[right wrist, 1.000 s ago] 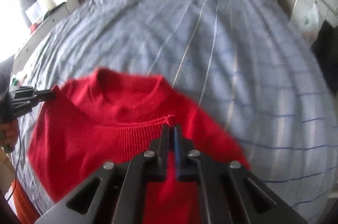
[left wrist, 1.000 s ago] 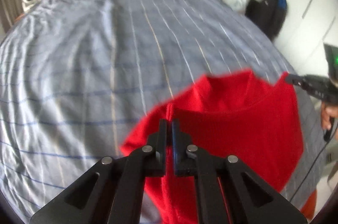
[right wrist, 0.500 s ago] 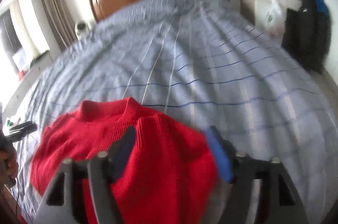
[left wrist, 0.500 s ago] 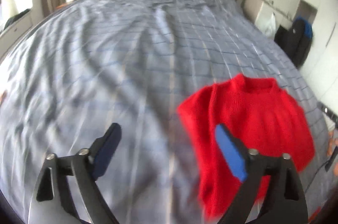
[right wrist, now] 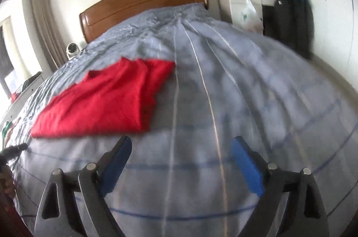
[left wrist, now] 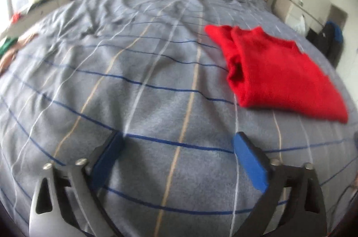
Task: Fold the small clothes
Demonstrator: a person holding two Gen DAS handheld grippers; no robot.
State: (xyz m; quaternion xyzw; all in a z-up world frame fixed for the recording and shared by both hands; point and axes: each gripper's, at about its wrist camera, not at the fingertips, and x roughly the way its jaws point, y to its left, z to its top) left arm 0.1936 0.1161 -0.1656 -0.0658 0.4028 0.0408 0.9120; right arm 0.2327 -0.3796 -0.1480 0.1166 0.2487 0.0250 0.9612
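Note:
A red knitted sweater [left wrist: 279, 75] lies folded on the striped grey-blue bed cover [left wrist: 145, 84], to the upper right of my left gripper [left wrist: 177, 143]. That gripper's jaws are opening wide, with only bare cover between them. In the right wrist view the same sweater [right wrist: 107, 102] lies to the upper left of my right gripper [right wrist: 181, 143]. Its jaws are opening too, with nothing between them. Both grippers hang apart from the sweater, near the foot of the bed. A dark tip at the far left edge of the right wrist view is probably the left gripper [right wrist: 14, 148].
A wooden headboard [right wrist: 143, 4] closes the far end of the bed. A white cabinet [right wrist: 241, 6] and a dark hanging bag [right wrist: 293, 17] stand on the right. A small round white device [right wrist: 72, 49] and loose clothes [left wrist: 9, 44] are on the left.
Both grippers were shut on the raised red sweater. They have let go, opened wide and drawn back and down. The sweater now lies folded on the bed.

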